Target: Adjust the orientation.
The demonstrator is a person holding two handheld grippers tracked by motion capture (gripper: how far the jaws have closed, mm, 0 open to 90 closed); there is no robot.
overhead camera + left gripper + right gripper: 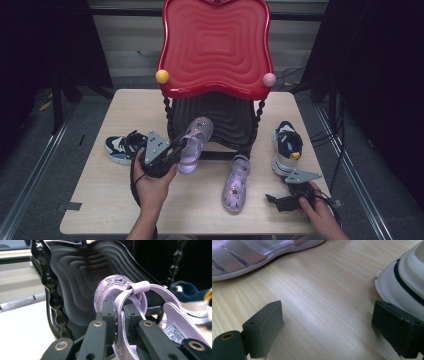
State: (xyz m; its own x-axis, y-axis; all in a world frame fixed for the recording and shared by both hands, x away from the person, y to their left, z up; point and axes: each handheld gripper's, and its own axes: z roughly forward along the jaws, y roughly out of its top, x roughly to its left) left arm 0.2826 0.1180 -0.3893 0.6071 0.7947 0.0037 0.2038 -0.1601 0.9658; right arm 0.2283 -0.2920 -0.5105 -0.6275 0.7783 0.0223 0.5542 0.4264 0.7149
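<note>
1. High view: left gripper gripping a pale lilac glittery jelly sandal by its strap, holding it clear of the light wooden counter, toe tilting up toward the black lower shelf of a red and black wavy plastic rack.
2. Left gripper view: jaws closing tight on the sandal's thin lilac strap, pads pressing on it from both sides; star-decorated toe pointing away toward the ribbed black shelf, white size label showing on the insole at lower right.
3. High view again: matching second lilac sandal lying flat on the counter, just in front of the rack and between the two hands, toe pointing at the near edge.
4. Right gripper resting low at the near right of the counter, near that second sandal and just in front of a white and navy sneaker with a yellow ball on its top.
5. Right gripper view: jaws standing wide apart, gripping nothing, bare wood showing between them; lilac sandal sole crossing the upper left, white sneaker sole sitting just beside the right-hand pad.
6. Another white, navy and teal sneaker lying on the left of the counter, just behind the left hand.
7. Yellow ball and pink ball sitting on the front corners of the red top tray.
</note>
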